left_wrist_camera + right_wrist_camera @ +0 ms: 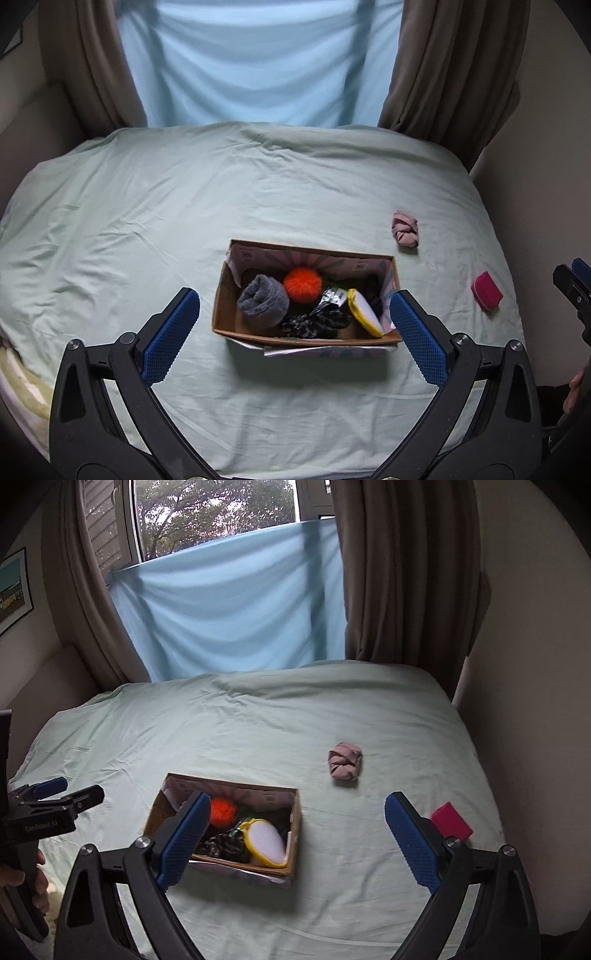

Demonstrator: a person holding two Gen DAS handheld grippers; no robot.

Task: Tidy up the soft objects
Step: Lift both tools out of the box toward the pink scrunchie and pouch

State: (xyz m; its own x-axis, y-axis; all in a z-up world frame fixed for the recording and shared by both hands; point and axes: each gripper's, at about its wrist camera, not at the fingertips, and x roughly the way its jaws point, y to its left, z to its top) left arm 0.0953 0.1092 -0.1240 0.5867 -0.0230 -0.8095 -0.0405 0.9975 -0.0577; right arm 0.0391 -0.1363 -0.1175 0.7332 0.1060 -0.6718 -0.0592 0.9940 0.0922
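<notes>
Hovering above bed (147, 206) with both grippers empty, jaws spread wide, nothing between the pads. Left gripper (295, 321) framing cardboard box (231, 295) between its blue fingers (171, 336); box sits below and slightly beyond fingertips, not touched. Right gripper (297, 840) likewise apart, no contact; left finger (184, 843) overlaps box in view only, box (295, 823) lying lower-left of its centre line.

Box open-topped, flaps down, placed mid-bed near the front edge, probably so either hand reaches it. Already inside: grey rolled sock (263, 301) at left, orange pompom (303, 285) against back wall, dark patterned fabric bundle (314, 322) in front, yellow-rimmed white pouch (365, 312) leaning on right wall. Contents packed close, touching each other.

Outside the box: pink knotted cloth (345, 763) on sheet, well apart from box, beyond and right of it, ahead of right gripper between its fingers' line. Magenta block, sponge-like (451, 820), just past right finger tip, near bed's right edge; partly hidden by that finger. Both closer to right gripper than left; in left view cloth (405, 229) and magenta block (487, 291) sit off to the right.

Judging two items left to box; right hand better placed for either.
</notes>
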